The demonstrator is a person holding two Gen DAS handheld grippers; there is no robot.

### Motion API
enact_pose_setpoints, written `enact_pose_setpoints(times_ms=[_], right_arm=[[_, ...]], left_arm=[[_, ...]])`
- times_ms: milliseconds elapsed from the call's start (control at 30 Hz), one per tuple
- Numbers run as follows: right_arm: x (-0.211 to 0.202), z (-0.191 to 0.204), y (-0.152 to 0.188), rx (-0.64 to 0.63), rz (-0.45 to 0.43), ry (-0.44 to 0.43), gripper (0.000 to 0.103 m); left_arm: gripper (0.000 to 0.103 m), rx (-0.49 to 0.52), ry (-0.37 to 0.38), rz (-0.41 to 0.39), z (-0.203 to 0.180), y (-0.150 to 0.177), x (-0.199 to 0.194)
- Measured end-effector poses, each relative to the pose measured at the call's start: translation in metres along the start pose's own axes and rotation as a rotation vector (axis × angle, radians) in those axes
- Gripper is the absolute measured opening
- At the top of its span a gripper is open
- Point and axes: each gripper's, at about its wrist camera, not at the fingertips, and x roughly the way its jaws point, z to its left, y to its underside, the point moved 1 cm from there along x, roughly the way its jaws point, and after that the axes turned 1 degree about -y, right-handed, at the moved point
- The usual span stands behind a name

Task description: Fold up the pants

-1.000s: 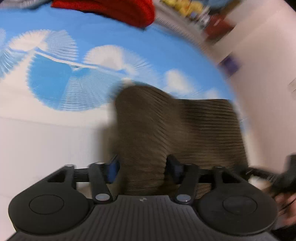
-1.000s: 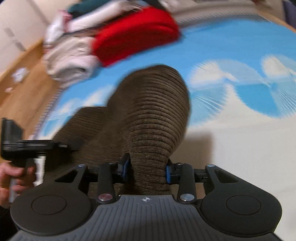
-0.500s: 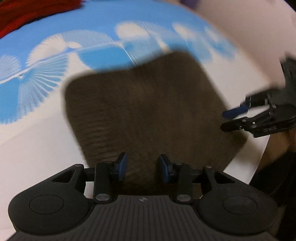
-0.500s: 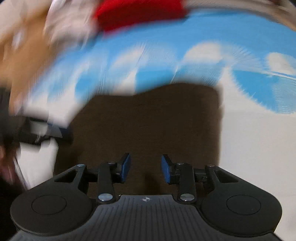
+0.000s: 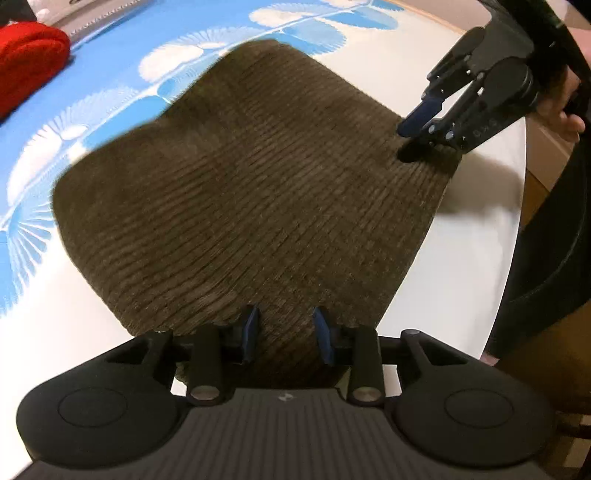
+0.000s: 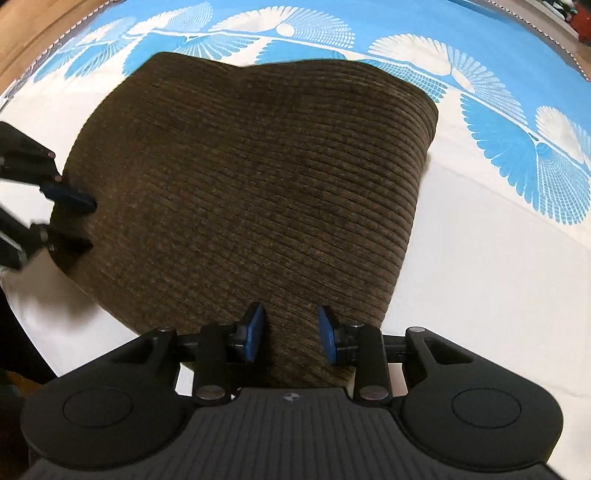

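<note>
- Pants (image 5: 251,184): brown corduroy, folded into a thick, roughly square stack, lying flat on the bed (image 6: 498,277).
- Bed cover is white on the near side of the pants and bright blue with white fan-shaped prints on the far side; the far edge of the pants overlaps the blue band.
- Left gripper (image 5: 284,338): points steeply down at the near edge of the pants. Blue pads sit on either side of a ridge of corduroy, and the jaws are closing on it. Fabric fills the gap; pads look to be touching the cloth on both sides.
- Right gripper (image 6: 291,332): same posture at its own edge of the pants, jaws closing, a fold of corduroy between the blue pads and in contact with them.
- In the left wrist view, the right gripper (image 5: 428,125) shows at the far right corner of the pants, tips down on the cloth, a hand (image 5: 565,110) on its handle.
- In the right wrist view, the left gripper (image 6: 70,218) shows at the left edge of the pants, its blue finger tip against the fabric.
- Red garment (image 5: 29,62): bunched on the blue part of the bed, well apart from the pants, beyond their far left corner.
- Wooden floor (image 6: 44,22) shows past the bed's far edge.
</note>
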Motion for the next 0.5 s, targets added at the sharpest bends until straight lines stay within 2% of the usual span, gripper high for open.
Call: enact_pose_setpoints(times_ms=[67, 133, 200, 267, 333, 367, 400, 500], right_arm=[[-0.001, -0.001, -0.003, 0.014, 0.010, 0.006, 0.034], [-0.007, -0.008, -0.008, 0.069, -0.006, -0.005, 0.034], [-0.021, -0.020, -0.017, 0.149, -0.096, -0.025, 0.036], [-0.034, -0.035, -0.028, 0.270, -0.218, -0.051, 0.044], [-0.041, -0.047, -0.040, 0.390, -0.321, -0.033, 0.046], [-0.040, -0.051, -0.046, 0.431, -0.358, -0.024, 0.046], [-0.038, -0.053, -0.052, 0.452, -0.381, -0.013, 0.046], [-0.021, -0.053, -0.069, 0.455, -0.391, 0.044, 0.046]], left_arm=[[0.038, -0.077, 0.028, -0.039, 0.012, -0.005, -0.014], [0.039, -0.142, -0.009, -0.111, 0.028, -0.004, -0.031], [0.039, -0.224, -0.044, -0.163, 0.048, -0.004, -0.041], [0.038, -0.314, -0.080, -0.189, 0.067, -0.006, -0.040], [0.037, -0.384, -0.100, -0.171, 0.081, -0.003, -0.031], [0.037, -0.405, -0.116, -0.131, 0.086, -0.001, -0.021], [0.038, -0.414, -0.136, -0.082, 0.088, -0.001, -0.009], [0.039, -0.449, -0.142, -0.066, 0.091, -0.007, -0.005]])
